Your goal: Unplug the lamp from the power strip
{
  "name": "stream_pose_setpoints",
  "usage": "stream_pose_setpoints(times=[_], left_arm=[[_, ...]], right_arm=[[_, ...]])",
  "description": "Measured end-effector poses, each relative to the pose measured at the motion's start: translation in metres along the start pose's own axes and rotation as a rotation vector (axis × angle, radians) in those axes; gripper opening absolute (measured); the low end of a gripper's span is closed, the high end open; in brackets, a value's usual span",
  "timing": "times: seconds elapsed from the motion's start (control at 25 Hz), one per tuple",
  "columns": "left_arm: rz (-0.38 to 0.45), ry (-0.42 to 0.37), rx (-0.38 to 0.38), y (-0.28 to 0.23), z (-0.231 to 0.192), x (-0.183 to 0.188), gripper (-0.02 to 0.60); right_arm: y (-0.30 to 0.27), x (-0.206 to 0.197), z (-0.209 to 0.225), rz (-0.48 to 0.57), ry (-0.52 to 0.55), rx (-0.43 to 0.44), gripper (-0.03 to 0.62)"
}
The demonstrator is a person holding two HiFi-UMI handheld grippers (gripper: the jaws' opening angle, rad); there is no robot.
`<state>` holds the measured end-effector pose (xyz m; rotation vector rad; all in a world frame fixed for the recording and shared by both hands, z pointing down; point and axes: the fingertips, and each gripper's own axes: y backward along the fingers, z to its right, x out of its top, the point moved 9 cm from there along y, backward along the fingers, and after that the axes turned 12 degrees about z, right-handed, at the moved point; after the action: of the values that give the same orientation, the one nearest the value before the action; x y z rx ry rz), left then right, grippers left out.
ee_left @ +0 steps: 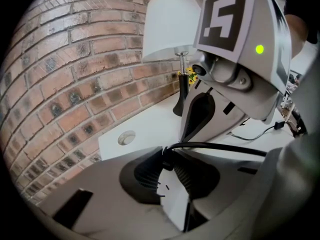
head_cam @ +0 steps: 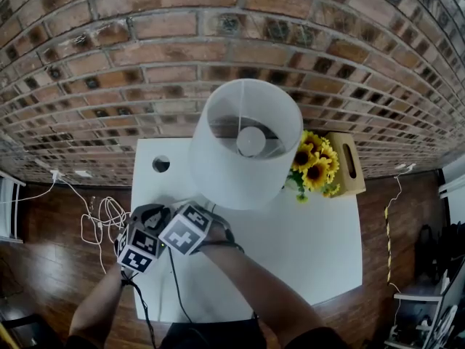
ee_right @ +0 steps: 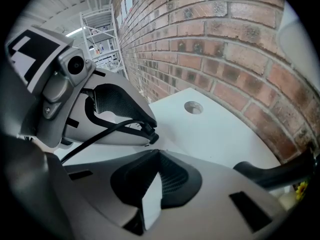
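Pinching one cord [ee_left: 220, 148], two grippers [ee_left: 167, 156] [ee_right: 156, 154], one lamp [head_cam: 245, 140]

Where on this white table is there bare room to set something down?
Widest bare patch: the front right of the table, bordered by the lamp, the sunflowers and the edges. A smaller one surrounds the hole at the back left. Front left is crowded: the left gripper, the right gripper and the black cord.

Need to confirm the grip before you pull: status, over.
Left gripper shut on black cable at its plug end. Right gripper shut, empty, alongside. Power strip not in view; lamp stands close behind.
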<state>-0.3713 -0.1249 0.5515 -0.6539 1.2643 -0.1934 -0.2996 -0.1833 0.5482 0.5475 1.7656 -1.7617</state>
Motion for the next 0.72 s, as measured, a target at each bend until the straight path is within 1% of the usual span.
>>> stream_pose_setpoints(times=[0.12,0.2,0.24,0.28,0.32,0.36,0.4,0.44,0.48,0.52,0.6,0.68,0.72], left_arm=[[-0.01,-0.02,0.0,0.0,0.001,-0.001,0.091],[-0.003,-0.013,0.004,0.002,0.002,-0.001,0.091],[0.032,-0.002,0.017,0.006,0.0,0.004,0.091],[0.099,0.0,0.042,0.012,-0.004,0.014,0.089],[0.174,-0.023,0.072,0.019,-0.011,0.031,0.08],[0.22,-0.074,0.096,0.023,-0.019,0.048,0.078],[0.227,-0.137,0.109,0.025,-0.025,0.062,0.078],[0.216,-0.191,0.113,0.026,-0.03,0.07,0.078],[0.203,-0.221,0.112,0.028,-0.031,0.073,0.078],[0.195,-0.222,0.109,0.03,-0.032,0.072,0.078],[0.196,-0.169,0.106,0.035,-0.035,0.067,0.078],[0.211,-0.112,0.121,0.039,-0.037,0.064,0.078],[0.219,-0.099,0.133,0.041,-0.037,0.064,0.078]], right_arm=[[-0.001,0.001,0.001,-0.004,-0.007,0.011,-0.002],[-0.001,0.001,0.001,-0.006,-0.008,0.012,-0.002],[0.0,0.001,0.0,-0.005,-0.005,0.011,-0.002],[0.0,0.001,0.0,-0.003,-0.004,0.011,-0.002],[0.0,0.001,0.0,0.001,-0.006,0.013,-0.002],[0.0,0.001,0.002,0.006,-0.014,0.015,-0.002],[0.001,0.001,0.003,0.011,-0.026,0.016,-0.002],[0.002,0.0,0.004,0.014,-0.038,0.014,-0.002],[0.002,-0.002,0.003,0.016,-0.045,0.01,-0.002],[0.002,-0.003,0.002,0.017,-0.044,0.005,-0.002],[0.001,-0.001,0.001,0.016,-0.032,-0.002,-0.002],[0.0,0.001,0.002,0.012,-0.029,-0.001,-0.002],[0.0,0.001,0.002,0.01,-0.03,0.0,-0.002]])
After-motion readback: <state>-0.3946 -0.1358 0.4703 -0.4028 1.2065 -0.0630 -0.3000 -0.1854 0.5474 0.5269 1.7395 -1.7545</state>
